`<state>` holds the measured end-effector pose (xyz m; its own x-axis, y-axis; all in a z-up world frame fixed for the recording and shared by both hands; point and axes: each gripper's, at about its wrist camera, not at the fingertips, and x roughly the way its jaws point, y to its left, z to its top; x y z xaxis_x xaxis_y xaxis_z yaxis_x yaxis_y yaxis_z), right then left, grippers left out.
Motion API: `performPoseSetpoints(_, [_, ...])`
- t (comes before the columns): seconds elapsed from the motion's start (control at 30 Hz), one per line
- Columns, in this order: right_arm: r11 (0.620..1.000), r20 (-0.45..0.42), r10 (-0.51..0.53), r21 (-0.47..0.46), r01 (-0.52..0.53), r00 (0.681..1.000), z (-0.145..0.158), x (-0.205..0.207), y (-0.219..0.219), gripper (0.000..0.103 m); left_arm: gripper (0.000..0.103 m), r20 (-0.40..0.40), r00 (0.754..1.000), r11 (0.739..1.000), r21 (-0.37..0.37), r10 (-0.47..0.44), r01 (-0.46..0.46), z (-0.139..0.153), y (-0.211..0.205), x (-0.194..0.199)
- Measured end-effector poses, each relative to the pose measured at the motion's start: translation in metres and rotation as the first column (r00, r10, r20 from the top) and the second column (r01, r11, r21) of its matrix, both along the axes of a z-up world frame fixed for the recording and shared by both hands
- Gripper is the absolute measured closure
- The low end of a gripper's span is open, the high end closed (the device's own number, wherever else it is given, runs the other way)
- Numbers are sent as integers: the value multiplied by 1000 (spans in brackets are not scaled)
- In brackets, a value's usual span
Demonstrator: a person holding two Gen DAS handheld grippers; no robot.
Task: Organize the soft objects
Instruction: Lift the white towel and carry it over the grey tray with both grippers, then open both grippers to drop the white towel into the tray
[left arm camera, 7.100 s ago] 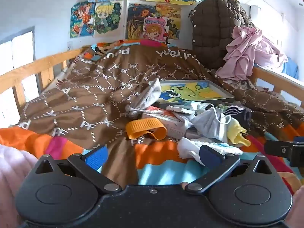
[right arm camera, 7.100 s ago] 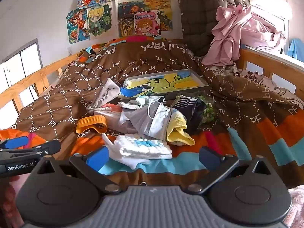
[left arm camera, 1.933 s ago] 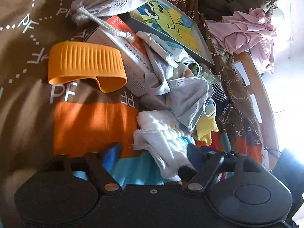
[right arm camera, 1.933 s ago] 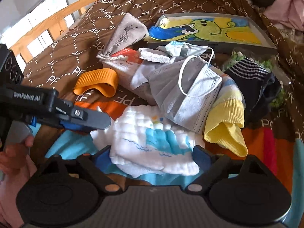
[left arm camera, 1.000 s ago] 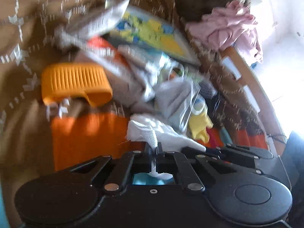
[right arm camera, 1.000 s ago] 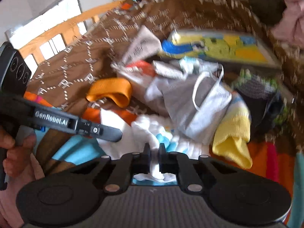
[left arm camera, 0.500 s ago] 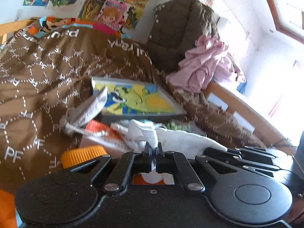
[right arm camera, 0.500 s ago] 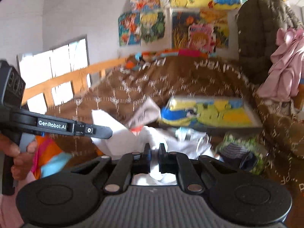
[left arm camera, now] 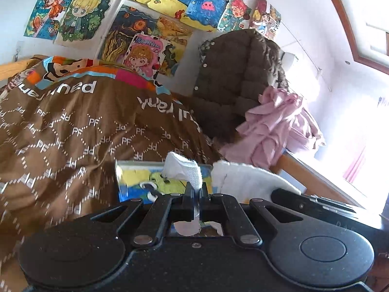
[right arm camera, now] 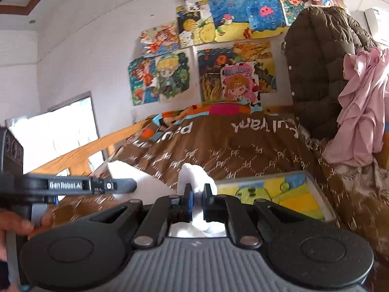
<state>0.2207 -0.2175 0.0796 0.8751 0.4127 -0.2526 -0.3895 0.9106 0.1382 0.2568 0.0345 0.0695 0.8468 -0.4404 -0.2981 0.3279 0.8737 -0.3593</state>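
While lifted over the bed, each tool clamps the white cloth.

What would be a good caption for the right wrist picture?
Right gripper pinching a white cloth above the brown quilt, cartoon drawings on the wall.

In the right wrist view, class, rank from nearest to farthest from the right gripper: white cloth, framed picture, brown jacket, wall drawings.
1. White cloth: in the right gripper.
2. Framed picture: just beyond, right.
3. Brown jacket: far right.
4. Wall drawings: back wall.
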Motion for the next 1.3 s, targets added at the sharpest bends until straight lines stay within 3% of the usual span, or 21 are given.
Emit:
performPoseSetpoints(0.27, [998, -77, -51, 35, 53, 996, -31, 107, 9, 95, 101, -32, 999, 1000, 3, 22, -22, -45, -11, 98])
performPoseSetpoints(0.47, [994, -140, -97, 43, 104, 985, -63, 159, 15, 95, 101, -110, 994, 999, -25, 20, -23, -85, -10, 135])
performPoseSetpoints(0.67, [993, -226, -99, 33, 109, 969, -88, 185, 23, 95, 101, -240, 971, 1000, -8, 16, -18, -118, -7, 153])
performPoseSetpoints(0.9, [996, -323, -90, -3, 95, 942, -104, 191, 32, 93, 99, -263, 965, 998, 68, 13, 5, -126, -14, 155])
performPoseSetpoints(0.97, [995, -329, -93, -3, 98, 940, -105, 189, 32, 88, 97, -260, 965, 997, 83, 15, 6, -124, -15, 154])
performPoseSetpoints(1.03, [995, -331, -95, 0, 101, 939, -106, 186, 30, 83, 83, -263, 964, 996, 93, 31, -7, -122, -15, 153])
performPoseSetpoints(1.1, [994, -330, -97, 4, 105, 939, -105, 183, 28, 76, 81, -263, 964, 996, 91, 42, -19, -119, -13, 151])
performPoseSetpoints(1.17, [994, -331, -100, 6, 108, 938, -104, 182, 25, 65, 72, -261, 964, 995, 94, 52, -28, -116, -12, 149])
performPoseSetpoints(1.3, [993, -332, -106, 19, 119, 937, -100, 177, 19, 52, 52, -251, 966, 995, 92, 67, -45, -108, -11, 141])
